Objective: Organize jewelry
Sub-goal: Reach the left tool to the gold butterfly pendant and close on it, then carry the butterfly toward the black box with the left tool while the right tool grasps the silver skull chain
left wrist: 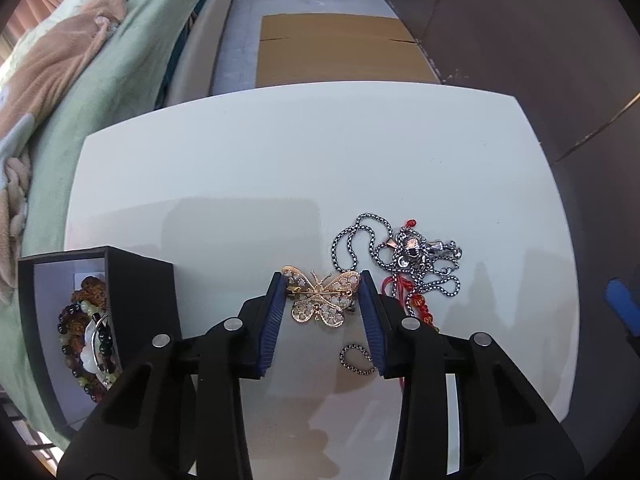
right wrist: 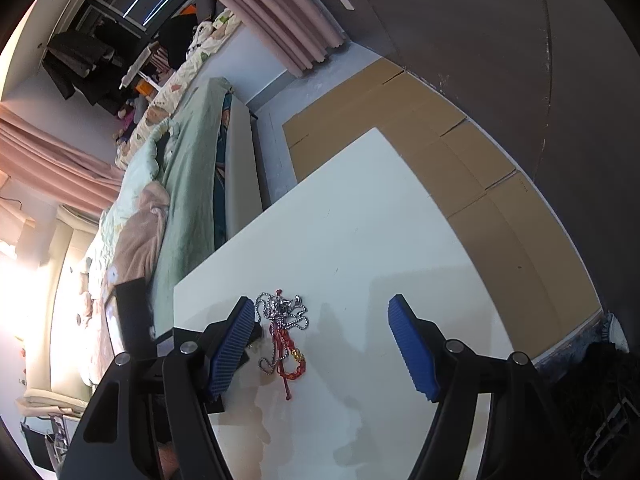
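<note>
A gold butterfly brooch (left wrist: 320,298) lies on the white table (left wrist: 280,168). My left gripper (left wrist: 322,280) is open, its blue pads on either side of the brooch, just off its wings. A silver chain necklace (left wrist: 416,256) tangled with a red beaded cord (left wrist: 404,292) lies to the right; both show in the right wrist view, the chain (right wrist: 284,312) and the cord (right wrist: 286,354). A black jewelry box (left wrist: 92,320) at the left holds beaded bracelets (left wrist: 86,340). My right gripper (right wrist: 320,312) is open and empty above the table, right of the pile.
A bed with green and pink bedding (left wrist: 72,80) runs along the table's left side. Flattened cardboard (left wrist: 340,48) lies on the floor beyond the far edge. A dark wall (left wrist: 540,40) stands to the right. The right gripper's blue pad (left wrist: 622,304) shows at the right edge.
</note>
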`<state>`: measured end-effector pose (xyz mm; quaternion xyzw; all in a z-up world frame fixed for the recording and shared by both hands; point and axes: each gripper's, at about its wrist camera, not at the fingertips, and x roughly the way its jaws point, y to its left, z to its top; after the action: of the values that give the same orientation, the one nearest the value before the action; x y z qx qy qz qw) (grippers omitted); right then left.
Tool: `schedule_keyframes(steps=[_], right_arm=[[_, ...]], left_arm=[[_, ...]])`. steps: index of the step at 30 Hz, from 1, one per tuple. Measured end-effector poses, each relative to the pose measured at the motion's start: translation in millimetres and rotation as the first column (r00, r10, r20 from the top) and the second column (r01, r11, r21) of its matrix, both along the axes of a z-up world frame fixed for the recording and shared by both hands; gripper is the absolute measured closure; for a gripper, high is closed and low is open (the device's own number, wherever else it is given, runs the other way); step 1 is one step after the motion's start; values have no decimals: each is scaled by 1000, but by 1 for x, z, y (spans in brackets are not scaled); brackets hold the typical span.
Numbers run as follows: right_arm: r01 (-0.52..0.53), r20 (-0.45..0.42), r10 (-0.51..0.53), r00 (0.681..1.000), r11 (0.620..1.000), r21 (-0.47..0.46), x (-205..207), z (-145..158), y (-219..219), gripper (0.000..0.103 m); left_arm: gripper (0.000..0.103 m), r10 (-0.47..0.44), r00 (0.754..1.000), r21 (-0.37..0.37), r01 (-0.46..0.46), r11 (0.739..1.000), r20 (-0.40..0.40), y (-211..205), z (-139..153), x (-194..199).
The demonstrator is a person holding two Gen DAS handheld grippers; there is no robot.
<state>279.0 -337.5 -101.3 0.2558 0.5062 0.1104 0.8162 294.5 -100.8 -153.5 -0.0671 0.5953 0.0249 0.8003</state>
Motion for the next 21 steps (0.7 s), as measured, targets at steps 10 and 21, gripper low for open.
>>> schedule_keyframes(steps=[10, 21], right_arm=[[-44, -34, 42, 999, 998, -54, 7, -13, 21, 43], [-105, -62, 98, 993, 988, -111, 21, -31, 60, 52]], left_arm=[[66, -38, 997, -77, 43, 996, 63, 18, 21, -7], [66, -40, 985, -166, 68, 984, 168, 52, 48, -14]])
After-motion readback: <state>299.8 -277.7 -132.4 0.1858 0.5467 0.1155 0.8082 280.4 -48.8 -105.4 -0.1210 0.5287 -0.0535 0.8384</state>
